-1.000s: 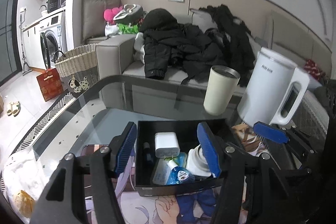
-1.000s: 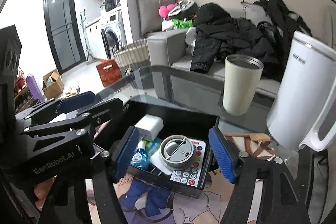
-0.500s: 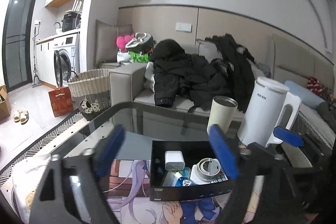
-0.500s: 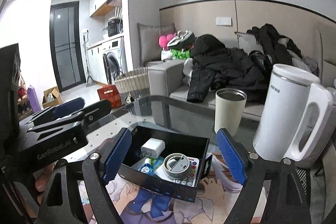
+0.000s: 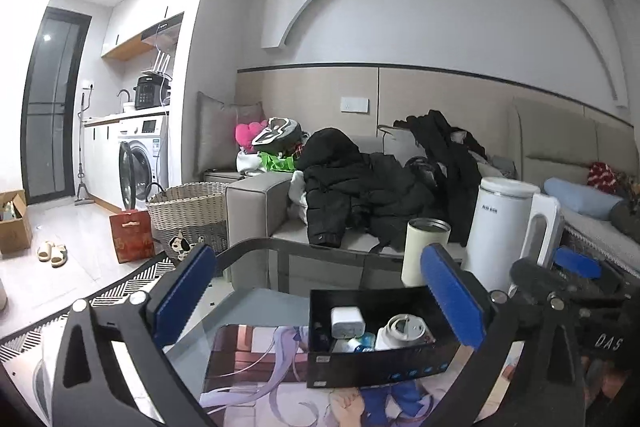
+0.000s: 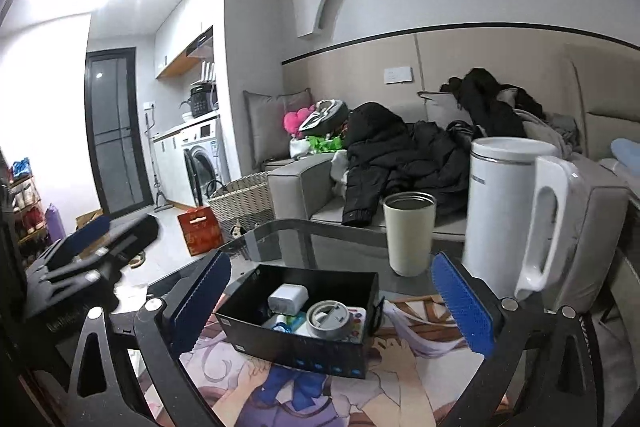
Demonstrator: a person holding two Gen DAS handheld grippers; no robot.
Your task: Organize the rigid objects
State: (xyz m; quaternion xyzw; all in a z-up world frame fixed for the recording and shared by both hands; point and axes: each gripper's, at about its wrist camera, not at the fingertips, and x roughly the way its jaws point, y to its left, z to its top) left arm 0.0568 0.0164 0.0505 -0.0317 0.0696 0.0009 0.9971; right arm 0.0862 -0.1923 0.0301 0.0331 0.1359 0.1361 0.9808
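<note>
A black open box stands on an anime-print mat on the glass table. It holds a white charger, a round white-lidded container, a small blue-capped bottle and a remote with coloured buttons. My left gripper is open and empty, raised behind the box. My right gripper is open and empty, raised above the box. The right gripper also shows in the left wrist view.
A cream tumbler and a white kettle stand beyond the box. A sofa with dark jackets lies behind the table. A wicker basket and a red bag stand on the floor at left.
Both grippers have lifted up and back from the box and opened wider. The box and its contents now look smaller and lower in both views.
</note>
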